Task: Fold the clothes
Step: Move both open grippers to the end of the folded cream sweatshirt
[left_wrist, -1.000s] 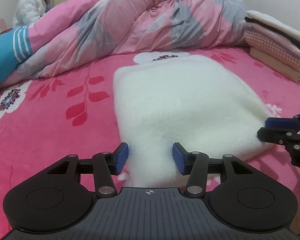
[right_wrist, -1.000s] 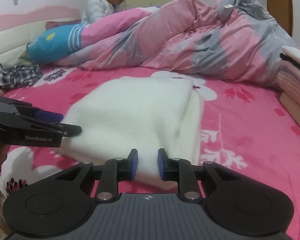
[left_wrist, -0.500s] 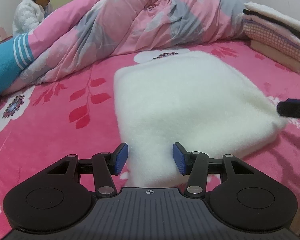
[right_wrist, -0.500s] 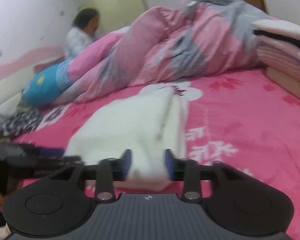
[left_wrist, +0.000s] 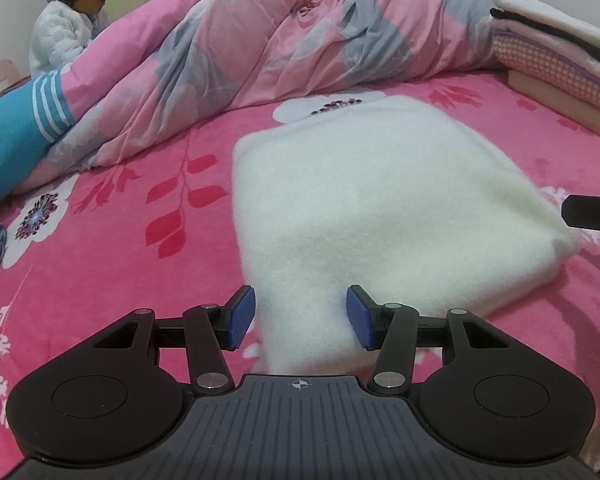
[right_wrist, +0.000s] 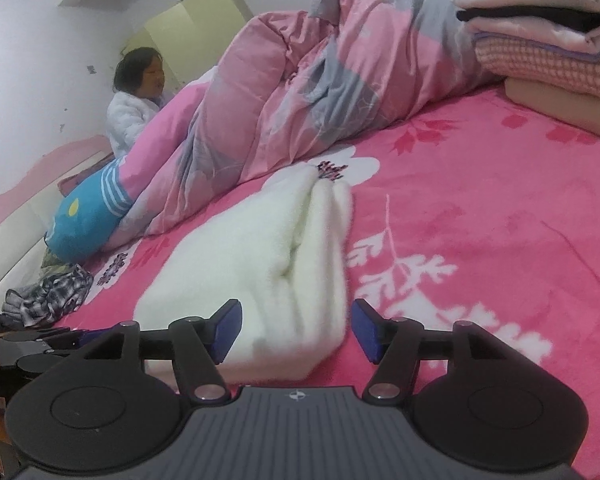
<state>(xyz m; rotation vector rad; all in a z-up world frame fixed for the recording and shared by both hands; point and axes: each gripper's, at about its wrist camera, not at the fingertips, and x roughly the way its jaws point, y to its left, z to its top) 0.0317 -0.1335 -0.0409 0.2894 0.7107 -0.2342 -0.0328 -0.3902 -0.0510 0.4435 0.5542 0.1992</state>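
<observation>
A white fluffy folded garment (left_wrist: 380, 208) lies flat on the pink flowered bedsheet (left_wrist: 100, 280). My left gripper (left_wrist: 300, 316) stands open at the garment's near left corner, and the fleece lies between the blue pads without being pinched. In the right wrist view, my right gripper (right_wrist: 296, 332) is at the near right corner of the garment (right_wrist: 268, 256). Its jaws are opening, with the folded edge between them and the pads off the fabric. The right gripper's fingertip (left_wrist: 588, 212) pokes in at the garment's right edge. The left gripper's fingers (right_wrist: 48, 340) show low on the left.
A rumpled pink and grey quilt (left_wrist: 300, 40) fills the back of the bed, beside a blue striped pillow (left_wrist: 16, 140). A stack of folded clothes (right_wrist: 540, 40) sits at the back right. A person in a white jacket (left_wrist: 60, 40) sits behind the quilt. Checked cloth (right_wrist: 48, 296) lies left.
The right gripper's jaws have spread from nearly shut to wide, and its view has rolled and shifted along the garment's edge. The left gripper and the garment have stayed put.
</observation>
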